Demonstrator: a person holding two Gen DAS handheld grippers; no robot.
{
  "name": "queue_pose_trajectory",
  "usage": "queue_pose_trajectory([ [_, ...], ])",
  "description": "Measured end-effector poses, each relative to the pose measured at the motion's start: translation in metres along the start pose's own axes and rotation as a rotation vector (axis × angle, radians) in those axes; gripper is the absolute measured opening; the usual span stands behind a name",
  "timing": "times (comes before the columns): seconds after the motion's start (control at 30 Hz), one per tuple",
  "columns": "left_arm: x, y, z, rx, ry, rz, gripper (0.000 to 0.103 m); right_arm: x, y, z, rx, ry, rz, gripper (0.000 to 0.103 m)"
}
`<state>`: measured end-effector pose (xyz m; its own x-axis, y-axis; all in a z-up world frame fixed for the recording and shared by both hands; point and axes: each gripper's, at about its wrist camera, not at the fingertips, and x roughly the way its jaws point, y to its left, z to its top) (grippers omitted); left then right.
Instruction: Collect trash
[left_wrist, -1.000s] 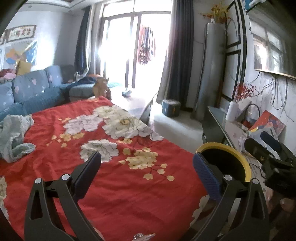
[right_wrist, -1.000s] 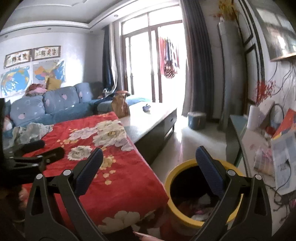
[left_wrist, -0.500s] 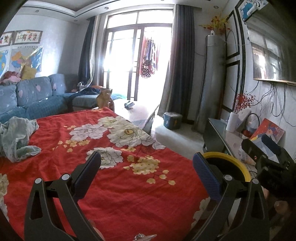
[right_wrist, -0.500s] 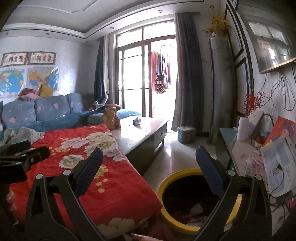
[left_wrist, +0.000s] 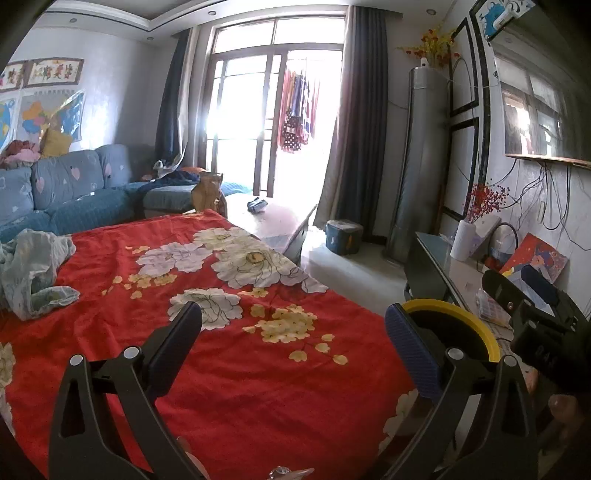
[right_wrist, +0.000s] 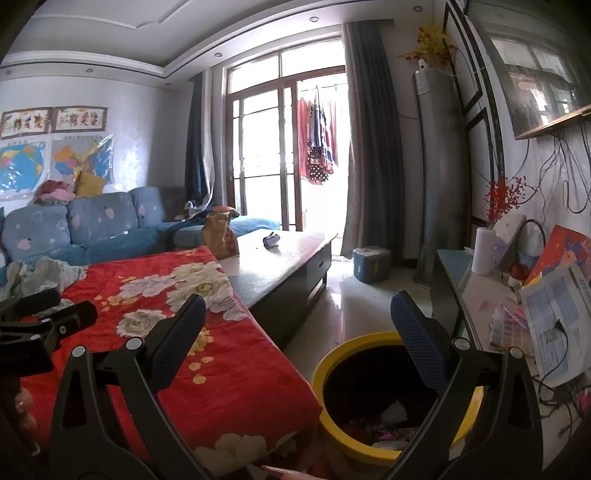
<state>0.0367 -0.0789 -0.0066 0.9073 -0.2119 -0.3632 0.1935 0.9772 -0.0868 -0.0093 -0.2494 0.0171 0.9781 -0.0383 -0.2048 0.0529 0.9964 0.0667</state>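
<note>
A yellow-rimmed black trash bin stands on the floor beside the table; scraps of trash lie at its bottom. It also shows in the left wrist view. My right gripper is open and empty, raised above the bin and the table corner. My left gripper is open and empty above the red floral cloth. The right gripper's body shows at the right edge of the left wrist view; the left gripper shows at the left edge of the right wrist view.
A crumpled pale cloth lies on the table's far left. A brown paper bag and a small dark object sit on the coffee table. A blue sofa stands behind it, a TV cabinet with papers at right.
Both grippers have tilted upward, so more ceiling and window show and the table and bin sit lower in view. Both stay open and empty.
</note>
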Motion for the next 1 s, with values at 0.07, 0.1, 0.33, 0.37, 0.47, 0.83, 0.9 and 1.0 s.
queue_pose_trajectory([
  [0.07, -0.0002, -0.0001, 0.0, 0.0, -0.002, 0.001, 0.097, -0.0002, -0.0001, 0.0, -0.001, -0.001, -0.002, 0.092],
  [0.1, -0.0001, -0.0002, -0.0001, 0.0, -0.001, 0.001, 0.097, -0.0002, -0.0003, 0.0002, 0.0, -0.003, 0.0, 0.092],
  [0.33, -0.0003, -0.001, -0.0019, 0.0, 0.003, 0.001, 0.097, -0.0009, 0.0006, -0.0005, 0.002, -0.002, 0.0, 0.092],
  [0.37, -0.0003, -0.001, -0.0019, -0.001, 0.003, 0.0, 0.097, 0.0002, 0.0017, -0.0005, 0.001, -0.003, -0.001, 0.092],
  [0.47, -0.0004, -0.0019, -0.0026, 0.003, 0.003, 0.0, 0.097, 0.0004, 0.002, -0.0005, 0.003, -0.004, -0.001, 0.092],
  [0.83, -0.0008, -0.0033, -0.0038, 0.001, 0.004, 0.0, 0.097, 0.0002, 0.0008, -0.0004, 0.003, -0.003, 0.0, 0.092],
  [0.9, -0.0005, -0.0042, -0.0048, 0.001, 0.002, -0.002, 0.097, 0.0002, 0.0007, -0.0004, 0.002, -0.003, -0.001, 0.092],
  [1.0, -0.0008, -0.0047, -0.0053, -0.001, 0.003, -0.005, 0.097, 0.0008, 0.0003, -0.0009, 0.006, -0.001, -0.001, 0.092],
])
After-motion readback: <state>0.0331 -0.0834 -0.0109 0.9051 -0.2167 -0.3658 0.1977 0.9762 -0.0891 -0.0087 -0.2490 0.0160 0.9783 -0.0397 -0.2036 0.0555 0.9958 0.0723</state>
